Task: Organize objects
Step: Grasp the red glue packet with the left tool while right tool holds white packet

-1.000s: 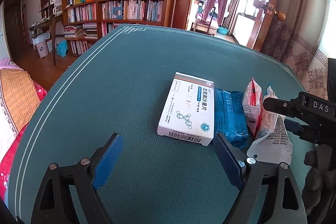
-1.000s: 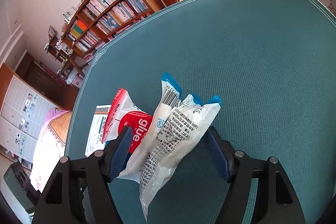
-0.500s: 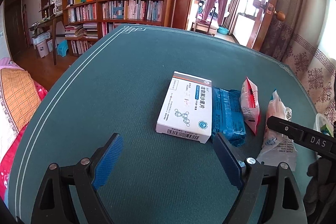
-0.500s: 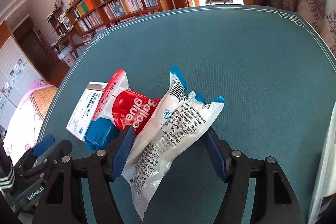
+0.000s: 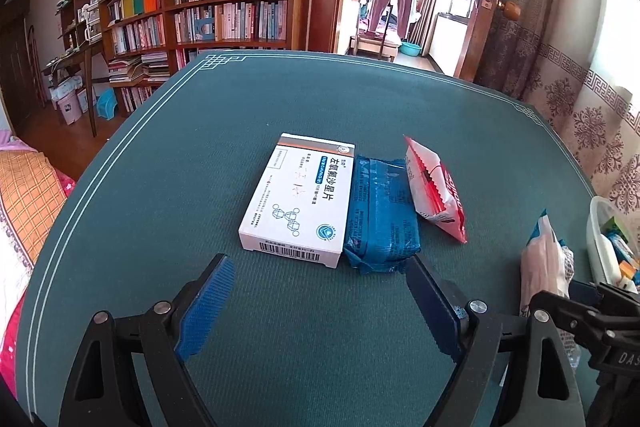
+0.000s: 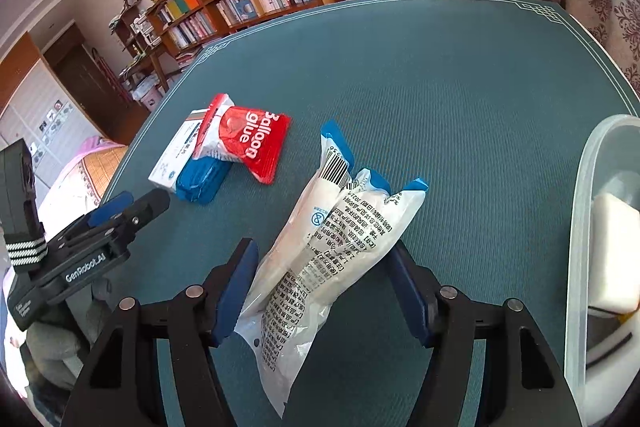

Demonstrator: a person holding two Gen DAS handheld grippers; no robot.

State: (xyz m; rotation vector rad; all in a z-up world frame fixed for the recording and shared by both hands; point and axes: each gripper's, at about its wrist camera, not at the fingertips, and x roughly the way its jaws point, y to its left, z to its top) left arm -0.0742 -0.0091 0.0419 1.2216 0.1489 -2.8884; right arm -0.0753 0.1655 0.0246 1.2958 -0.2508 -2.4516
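Observation:
My right gripper (image 6: 322,251) is shut on two white printed packets with blue ends (image 6: 340,239), carried just above the green table. In the left wrist view those packets (image 5: 540,259) show at the right edge, with the right gripper (image 5: 580,311) behind them. Left of them lies a row: a white medicine box (image 5: 298,199), a blue wrapped pack (image 5: 380,211) and a red-and-white balloon glue packet (image 5: 434,187). My left gripper (image 5: 318,279) stands open just short of the box and the blue pack, holding nothing.
A clear plastic bin (image 6: 580,207) with a white block and small items inside stands at the table's right edge, close to the held packets. The green tablecloth (image 5: 200,167) has white border lines. Bookshelves and a doorway lie beyond the far edge.
The right gripper has carried the white packets to the right, away from the glue packet, and rolled; the clear bin has come into its view. The left gripper has drifted slightly.

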